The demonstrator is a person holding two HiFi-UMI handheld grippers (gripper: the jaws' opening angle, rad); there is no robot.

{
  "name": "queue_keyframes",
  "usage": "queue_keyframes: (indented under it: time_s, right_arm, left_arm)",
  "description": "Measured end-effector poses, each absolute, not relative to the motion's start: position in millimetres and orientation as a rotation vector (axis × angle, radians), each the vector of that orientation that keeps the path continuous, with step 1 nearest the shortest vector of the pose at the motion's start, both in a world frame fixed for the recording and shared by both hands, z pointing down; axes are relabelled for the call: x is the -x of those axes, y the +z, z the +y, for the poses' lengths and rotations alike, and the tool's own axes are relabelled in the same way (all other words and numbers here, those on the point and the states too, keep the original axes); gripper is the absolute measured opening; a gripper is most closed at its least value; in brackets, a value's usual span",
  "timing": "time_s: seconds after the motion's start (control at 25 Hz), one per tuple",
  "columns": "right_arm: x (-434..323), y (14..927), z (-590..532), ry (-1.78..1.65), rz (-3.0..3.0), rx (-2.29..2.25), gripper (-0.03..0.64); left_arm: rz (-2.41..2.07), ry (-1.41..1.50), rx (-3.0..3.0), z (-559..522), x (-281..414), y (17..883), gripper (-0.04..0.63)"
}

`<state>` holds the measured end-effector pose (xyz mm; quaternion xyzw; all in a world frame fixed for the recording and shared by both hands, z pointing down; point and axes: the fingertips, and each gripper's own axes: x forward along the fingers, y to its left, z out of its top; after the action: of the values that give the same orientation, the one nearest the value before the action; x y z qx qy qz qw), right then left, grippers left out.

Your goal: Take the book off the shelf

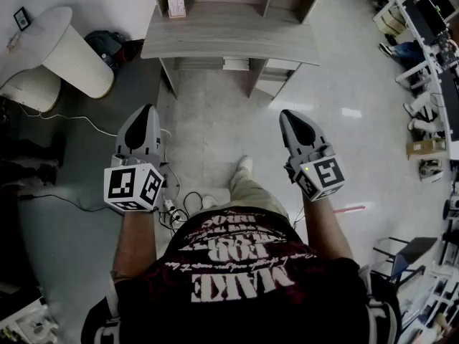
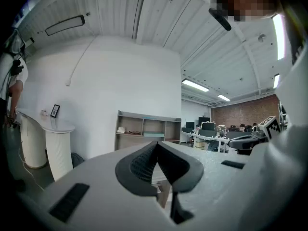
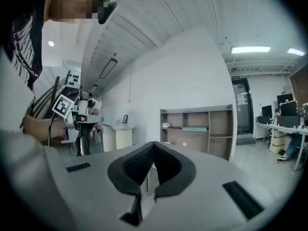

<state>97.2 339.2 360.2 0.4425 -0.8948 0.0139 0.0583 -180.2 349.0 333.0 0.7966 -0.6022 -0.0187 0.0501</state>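
A grey wooden shelf unit [image 2: 147, 129] stands against the white wall, behind a grey desk [image 1: 229, 34]. In the left gripper view a flat teal book [image 2: 155, 134] lies in its middle compartment. The right gripper view shows the same book [image 3: 194, 128]. My left gripper [image 1: 146, 109] and right gripper [image 1: 287, 114] hang side by side over the floor, well short of the desk. In each one's own view the left gripper [image 2: 157, 144] and the right gripper [image 3: 153, 144] have their jaws pressed together with nothing between them.
A white round pedestal table [image 1: 64, 49] with a small picture frame [image 1: 21, 18] stands left of the desk, a dark bag [image 1: 107, 45] beside it. Cables [image 1: 176, 206] lie on the floor near my feet. Office desks [image 1: 430, 20] line the right side. A person [image 2: 12, 90] stands far left.
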Motion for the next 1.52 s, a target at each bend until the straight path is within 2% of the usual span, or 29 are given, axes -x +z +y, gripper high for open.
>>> queue_keyframes:
  time_s: [0.44,0.72,0.76,0.84,0.88,0.96,1.04,1.16,1.52]
  right_arm:
    - [-92,344,385,0.074,-2.737,-1.404,0.003]
    - [-110,357,358,0.048,-2.714,-1.441,0.006]
    - [-115,358,349,0.055,-2.714,-1.45,0.011]
    - [-119,360,329,0.072,-2.716,-1.451,0.095]
    - [-120,360,319,0.079,-2.719,-1.452,0.115]
    - [-121,361,297,0.083,-2.725,-1.464,0.144]
    - [-126,367,274,0.075,-2.714,-1.475,0.176]
    - [-133,374,243,0.1,-2.713,-1.482,0.209]
    - [-163,402,172,0.249,-2.702,-1.46,0.216]
  left_arm:
    - [-1.824,0.032,-2.515,390,169,334,0.008]
    - [-1.892,0.019,-2.458,356,172,345,0.009]
    - [-1.898,0.012,-2.447,347,171,347,0.009]
    - [-1.918,0.008,-2.426,331,171,348,0.011]
    - [-1.927,0.014,-2.423,322,170,347,0.03]
    - [-1.928,0.036,-2.426,303,170,348,0.123]
    - [-1.917,0.061,-2.426,280,168,352,0.171]
    - [-1.877,0.084,-2.417,248,161,361,0.199]
    - [-1.828,0.129,-2.39,166,138,383,0.207]
